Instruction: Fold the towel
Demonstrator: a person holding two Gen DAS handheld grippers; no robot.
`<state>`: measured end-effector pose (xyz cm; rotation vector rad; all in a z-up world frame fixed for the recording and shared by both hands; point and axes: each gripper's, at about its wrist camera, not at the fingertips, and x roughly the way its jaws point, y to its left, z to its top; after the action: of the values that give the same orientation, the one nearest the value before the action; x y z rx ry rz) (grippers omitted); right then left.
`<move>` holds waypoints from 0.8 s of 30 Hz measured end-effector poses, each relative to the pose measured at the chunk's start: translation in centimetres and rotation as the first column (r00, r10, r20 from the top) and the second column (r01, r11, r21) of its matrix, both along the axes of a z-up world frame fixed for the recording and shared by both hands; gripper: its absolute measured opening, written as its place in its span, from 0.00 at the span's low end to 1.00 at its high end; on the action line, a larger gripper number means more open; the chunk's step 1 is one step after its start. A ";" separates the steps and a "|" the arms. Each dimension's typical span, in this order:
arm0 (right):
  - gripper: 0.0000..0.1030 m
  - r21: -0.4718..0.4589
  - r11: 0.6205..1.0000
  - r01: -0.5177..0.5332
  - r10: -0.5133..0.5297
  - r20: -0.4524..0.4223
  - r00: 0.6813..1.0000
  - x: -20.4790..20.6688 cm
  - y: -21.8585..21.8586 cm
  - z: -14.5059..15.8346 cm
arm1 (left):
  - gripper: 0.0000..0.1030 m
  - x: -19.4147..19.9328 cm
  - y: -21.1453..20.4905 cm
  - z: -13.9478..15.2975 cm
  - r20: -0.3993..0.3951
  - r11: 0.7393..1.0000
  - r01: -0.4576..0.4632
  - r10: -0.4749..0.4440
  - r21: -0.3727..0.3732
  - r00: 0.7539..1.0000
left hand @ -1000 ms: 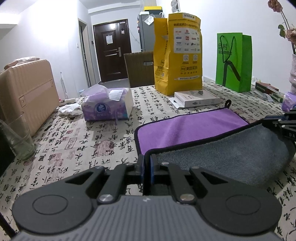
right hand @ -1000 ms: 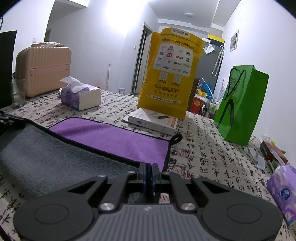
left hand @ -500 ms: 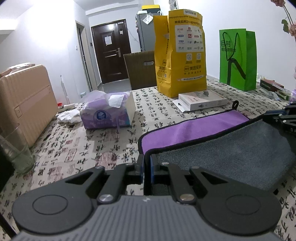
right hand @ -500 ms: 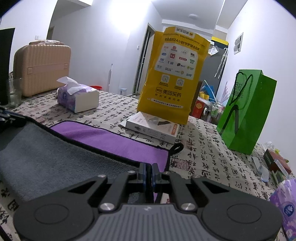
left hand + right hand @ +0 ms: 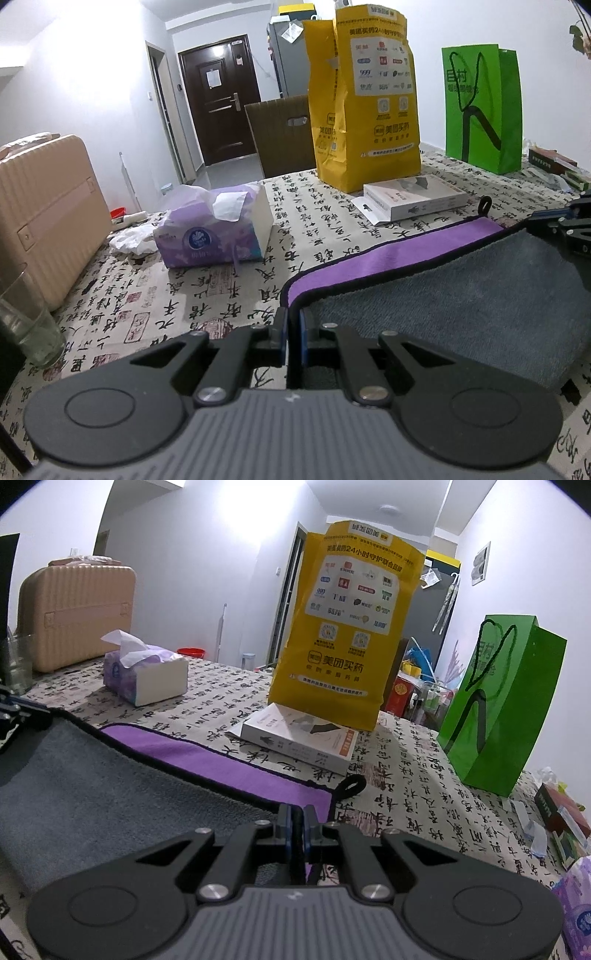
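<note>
The towel [image 5: 461, 295] is purple on one face and grey on the other, with a black hem. Its near half is folded over, grey side up, above the purple half [image 5: 388, 254] lying on the table. My left gripper [image 5: 293, 325] is shut on the towel's near left corner. My right gripper [image 5: 295, 819] is shut on the near right corner of the towel [image 5: 92, 797]. Both corners are held a little above the table. The right gripper also shows at the right edge of the left wrist view [image 5: 569, 232].
The table has a calligraphy-print cloth [image 5: 207, 306]. A tissue box [image 5: 218, 232], a white flat box [image 5: 413, 197], a yellow paper bag [image 5: 365, 103] and a green bag [image 5: 484, 107] stand behind the towel. A glass [image 5: 26, 332] and a beige suitcase [image 5: 44, 210] are at the left.
Both grippers have carried the held towel edge forward over the purple half. Less purple shows now, and the far objects look closer.
</note>
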<state>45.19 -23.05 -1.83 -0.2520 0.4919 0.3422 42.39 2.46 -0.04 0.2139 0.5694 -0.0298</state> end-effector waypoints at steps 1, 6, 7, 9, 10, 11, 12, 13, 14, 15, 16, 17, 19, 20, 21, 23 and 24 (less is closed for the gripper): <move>0.06 -0.001 1.000 0.000 0.000 -0.001 1.000 0.3 0.0 0.0 | 0.07 0.2 0.0 0.0 -0.001 1.000 0.001 -0.001 0.004 1.000; 0.06 0.002 1.000 0.002 -0.002 -0.009 1.000 1.4 -0.2 -0.3 | 0.07 1.3 -0.2 -0.2 -0.003 1.000 0.003 -0.003 0.015 1.000; 0.06 0.002 1.000 0.001 -0.001 -0.011 1.000 1.6 -0.2 -0.4 | 0.07 1.5 -0.2 -0.3 -0.005 1.000 0.002 -0.002 0.017 1.000; 0.06 -0.001 1.000 0.000 0.000 -0.011 1.000 2.0 -0.1 -0.5 | 0.07 1.9 -0.2 -0.4 -0.009 1.000 0.000 0.000 0.018 1.000; 0.06 -0.002 1.000 -0.001 0.001 -0.012 1.000 2.2 -0.1 -0.5 | 0.07 2.1 -0.2 -0.5 -0.011 1.000 0.000 0.000 0.018 1.000; 0.06 -0.003 1.000 -0.002 0.002 -0.013 1.000 2.4 0.0 -0.5 | 0.07 2.3 -0.1 -0.6 -0.012 1.000 -0.001 0.001 0.019 1.000; 0.06 -0.004 1.000 -0.004 0.003 -0.014 1.000 2.6 0.0 -0.6 | 0.07 2.5 -0.1 -0.6 -0.014 1.000 -0.002 0.002 0.019 1.000; 0.06 -0.005 1.000 -0.005 0.005 -0.014 1.000 2.8 0.0 -0.6 | 0.07 2.7 0.0 -0.6 -0.016 1.000 -0.003 0.003 0.019 1.000; 0.06 -0.006 1.000 -0.006 0.006 -0.013 1.000 2.9 0.1 -0.6 | 0.07 3.0 0.0 -0.7 -0.018 1.000 -0.004 0.005 0.019 1.000; 0.06 -0.007 1.000 -0.008 0.008 -0.012 1.000 3.0 0.1 -0.6 | 0.07 3.2 0.1 -0.8 -0.020 1.000 -0.006 0.006 0.019 1.000; 0.06 -0.008 1.000 -0.009 0.009 -0.010 1.000 3.2 0.2 -0.6 | 0.07 3.5 0.2 -0.9 -0.024 1.000 -0.008 0.009 0.018 1.000; 0.06 -0.008 1.000 -0.010 0.010 -0.009 1.000 3.4 0.3 -0.6 | 0.07 3.7 0.2 -0.9 -0.027 1.000 -0.010 0.010 0.017 1.000; 0.06 -0.011 1.000 -0.012 0.012 -0.007 1.000 3.8 0.4 -0.6 | 0.07 4.0 0.3 -1.0 -0.032 1.000 -0.012 0.012 0.017 0.999; 0.06 -0.012 1.000 -0.013 0.013 -0.006 1.000 4.0 0.5 -0.6 | 0.07 4.2 0.4 -1.1 -0.032 1.000 -0.011 0.012 0.017 0.999; 0.06 -0.014 1.000 -0.013 0.013 -0.005 1.000 4.2 0.5 -0.6 | 0.07 4.3 0.4 -1.1 -0.032 1.000 -0.011 0.012 0.018 0.999; 0.06 -0.016 1.000 -0.015 0.015 -0.005 1.000 4.5 0.6 -0.6 | 0.07 4.7 0.5 -1.1 -0.032 1.000 -0.010 0.011 0.019 0.999; 0.06 -0.016 1.000 -0.016 0.016 -0.005 1.000 4.7 0.6 -0.6 | 0.07 4.8 0.5 -1.1 -0.031 1.000 -0.009 0.010 0.020 0.999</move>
<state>49.91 -22.43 -2.48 -0.2713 0.4974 0.3544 47.22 2.92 -1.12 0.2298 0.6022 -0.0182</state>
